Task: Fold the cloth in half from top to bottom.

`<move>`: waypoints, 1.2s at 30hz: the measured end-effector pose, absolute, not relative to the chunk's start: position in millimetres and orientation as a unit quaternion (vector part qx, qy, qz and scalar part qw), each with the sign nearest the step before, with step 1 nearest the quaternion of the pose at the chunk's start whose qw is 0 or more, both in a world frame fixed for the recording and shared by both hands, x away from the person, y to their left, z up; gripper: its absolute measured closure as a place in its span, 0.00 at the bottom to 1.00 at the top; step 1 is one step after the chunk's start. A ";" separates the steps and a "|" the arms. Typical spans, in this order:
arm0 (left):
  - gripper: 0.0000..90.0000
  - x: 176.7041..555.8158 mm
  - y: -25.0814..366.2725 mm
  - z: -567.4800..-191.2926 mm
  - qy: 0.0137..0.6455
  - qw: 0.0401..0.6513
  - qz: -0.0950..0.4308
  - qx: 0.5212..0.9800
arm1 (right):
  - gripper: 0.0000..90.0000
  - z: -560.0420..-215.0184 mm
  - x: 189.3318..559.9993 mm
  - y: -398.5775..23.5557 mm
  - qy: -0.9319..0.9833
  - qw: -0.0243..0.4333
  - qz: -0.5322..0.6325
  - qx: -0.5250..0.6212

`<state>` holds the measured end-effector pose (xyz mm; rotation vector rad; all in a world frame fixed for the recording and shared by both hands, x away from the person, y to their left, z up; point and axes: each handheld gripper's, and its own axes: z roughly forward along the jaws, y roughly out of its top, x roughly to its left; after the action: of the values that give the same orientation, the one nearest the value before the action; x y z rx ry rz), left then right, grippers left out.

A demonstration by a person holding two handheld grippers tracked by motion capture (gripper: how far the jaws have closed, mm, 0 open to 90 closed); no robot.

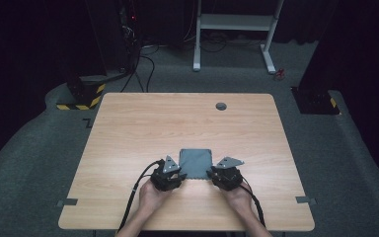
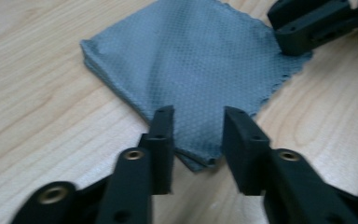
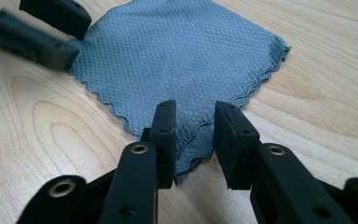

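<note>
Near the front edge of the pale wooden table (image 1: 128, 128), about midway along it, lies a folded square of grey-blue waffle-textured cloth (image 1: 195, 163), flat on the wood with its layered, scalloped edges showing at the near side. At its near left corner sits the left gripper (image 1: 178, 174), a black two-jaw tool held in the person's left hand (image 1: 153, 195); in the left gripper view its jaws stand apart on either side of that corner (image 2: 196, 140), the cloth lying between them with a gap to each pad, so nothing is pinched. At the near right corner sits the right gripper (image 1: 212, 173), held in the right hand (image 1: 237, 196); in the right gripper view its jaws are likewise parted around the corner (image 3: 191, 144), the fabric resting loose between them. Each gripper carries a grey three-cornered plate on top and trails a black cable toward the front edge. Farther off, close to the back edge and right of centre, a small round grey grommet (image 1: 221, 106) is set into the wood. Strips of grey tape (image 1: 67, 202) mark the front left and front right corners. Beyond the table, on dark carpet, stands a white metal frame (image 1: 234, 22), and a black stand with yellow-and-black hazard striping (image 1: 81, 94) sits off the back left corner.
</note>
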<state>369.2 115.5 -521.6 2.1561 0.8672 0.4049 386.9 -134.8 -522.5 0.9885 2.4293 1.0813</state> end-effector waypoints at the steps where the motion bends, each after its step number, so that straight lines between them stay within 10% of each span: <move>1: 0.66 367.8 115.6 -522.7 0.336 0.384 0.164 0.844 | 0.76 -523.1 388.0 -135.8 0.846 0.149 0.381 0.342; 36: 0.42 365.2 156.4 -510.4 0.411 0.455 0.126 0.780 | 0.65 -499.9 376.5 -164.5 0.805 0.156 0.426 0.383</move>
<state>365.2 156.4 -510.4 1.9241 1.0134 0.3096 376.5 -164.5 -499.9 1.0957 2.3041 1.2208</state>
